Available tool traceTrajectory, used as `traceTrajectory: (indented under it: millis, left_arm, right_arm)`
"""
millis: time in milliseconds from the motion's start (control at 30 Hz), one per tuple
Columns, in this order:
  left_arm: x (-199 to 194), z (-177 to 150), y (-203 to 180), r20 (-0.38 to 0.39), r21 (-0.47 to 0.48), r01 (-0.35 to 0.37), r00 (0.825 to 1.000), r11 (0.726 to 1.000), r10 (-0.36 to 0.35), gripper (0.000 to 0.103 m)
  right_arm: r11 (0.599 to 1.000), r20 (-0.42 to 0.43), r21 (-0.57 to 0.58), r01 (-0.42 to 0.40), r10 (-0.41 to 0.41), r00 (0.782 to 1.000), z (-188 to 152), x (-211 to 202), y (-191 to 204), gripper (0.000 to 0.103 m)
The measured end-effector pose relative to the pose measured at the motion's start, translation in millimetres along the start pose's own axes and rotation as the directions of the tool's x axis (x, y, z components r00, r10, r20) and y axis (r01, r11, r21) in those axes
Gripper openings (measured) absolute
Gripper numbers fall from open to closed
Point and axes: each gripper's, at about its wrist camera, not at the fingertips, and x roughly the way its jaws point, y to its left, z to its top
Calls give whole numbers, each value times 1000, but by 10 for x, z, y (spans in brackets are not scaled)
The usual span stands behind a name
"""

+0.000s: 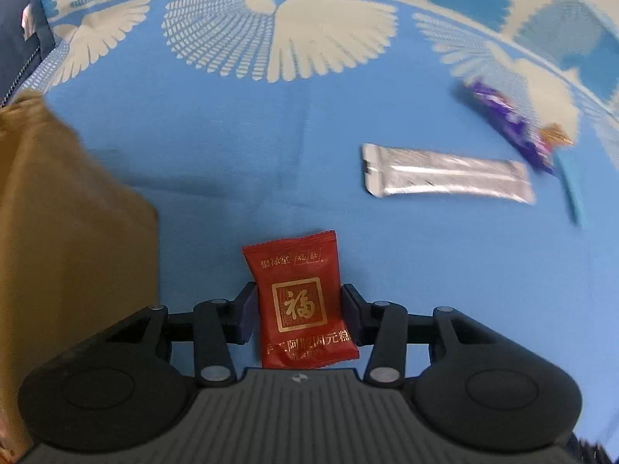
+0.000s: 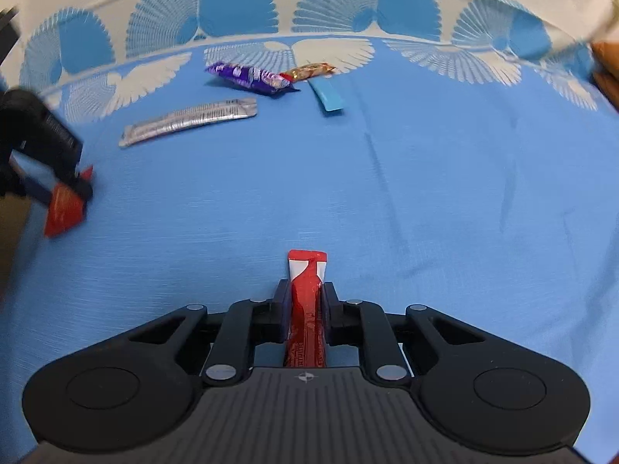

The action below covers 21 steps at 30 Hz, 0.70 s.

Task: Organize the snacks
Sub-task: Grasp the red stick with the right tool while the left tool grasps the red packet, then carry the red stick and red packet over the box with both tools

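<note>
My left gripper (image 1: 298,305) is shut on a dark red snack packet (image 1: 301,301) with gold characters, its pads pressing both side edges. In the right wrist view that same gripper (image 2: 67,197) shows at the far left with the red packet (image 2: 64,208) hanging from it. A thin red and white stick sachet (image 2: 306,301) stands edge-on between the fingers of my right gripper (image 2: 306,297), which is shut on it. On the blue cloth lie a silver sachet (image 1: 445,174) (image 2: 189,120), a purple wrapper (image 1: 510,120) (image 2: 249,77), a gold-wrapped snack (image 2: 309,70) and a light blue stick (image 2: 327,94).
A brown cardboard box (image 1: 58,232) stands close on the left of the left gripper. The blue tablecloth (image 2: 425,174) with white fan patterns covers the table. An orange-brown object (image 2: 607,65) sits at the right edge of the right wrist view.
</note>
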Motion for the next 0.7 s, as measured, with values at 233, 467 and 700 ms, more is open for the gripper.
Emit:
traceTrajectory:
  millis: [233,467,700]
  left_arm:
    - [-950,-555,129,88,136,67,993,988,-79,50]
    - [-1904,-1294,483,172,202,75,979,976,-111,50]
    - [-2563,-1908,1153,256,155,45,963,987,-84,50]
  right_arm:
    - [997,68,76,-34,29,997,-114,-758,66,17]
    - [995,125,37,-94,89,988,-316,-1528,415,17]
    - [974,170,-63,-218,226,959,-538,-2318,951,17]
